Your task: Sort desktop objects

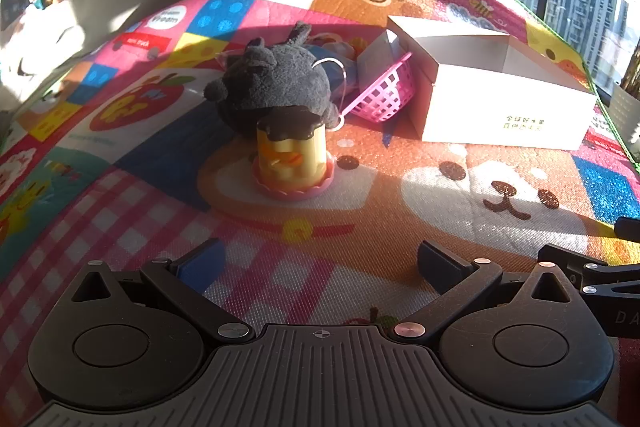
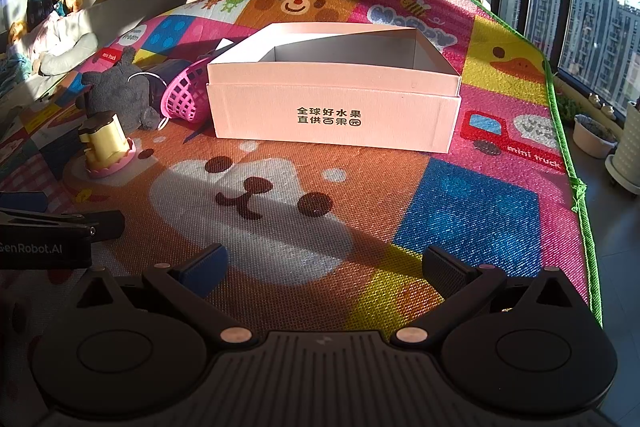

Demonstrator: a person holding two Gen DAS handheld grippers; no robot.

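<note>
Presently, both grippers hover low over the play mat with nothing between their fingers. The left gripper has its jaws spread wide and released; the right gripper stands the same way, empty.

Items awaiting sorting lie toward the mat's left side. A yellow pudding toy with a dark top stands upright on its pink frilled base, its long axis vertical. Touching it from behind is a grey plush toy. Beyond the plush, a pink basket lies tipped on its side against the near-left corner of the white box, with a few small items behind it that cannot be identified.

The box sits open near the middle of the mat, somewhat toward the far edge; the visible part of its interior appears empty. It is judged to be the receiving container, though the pictures do not confirm this.

Governing relation: the pudding toy lies straight ahead of the left jaws, slightly left of their centre line, with bare mat between. From the right wrist view it sits far off to the left, so the left hand is clearly nearer. The right jaws face the box's printed front wall directly.

Assessment: sorting has barely begun. A forward reach by the left gripper, closing across the toy's upright body, seems the fitting move; the plush pressing behind may be disturbed.
</note>
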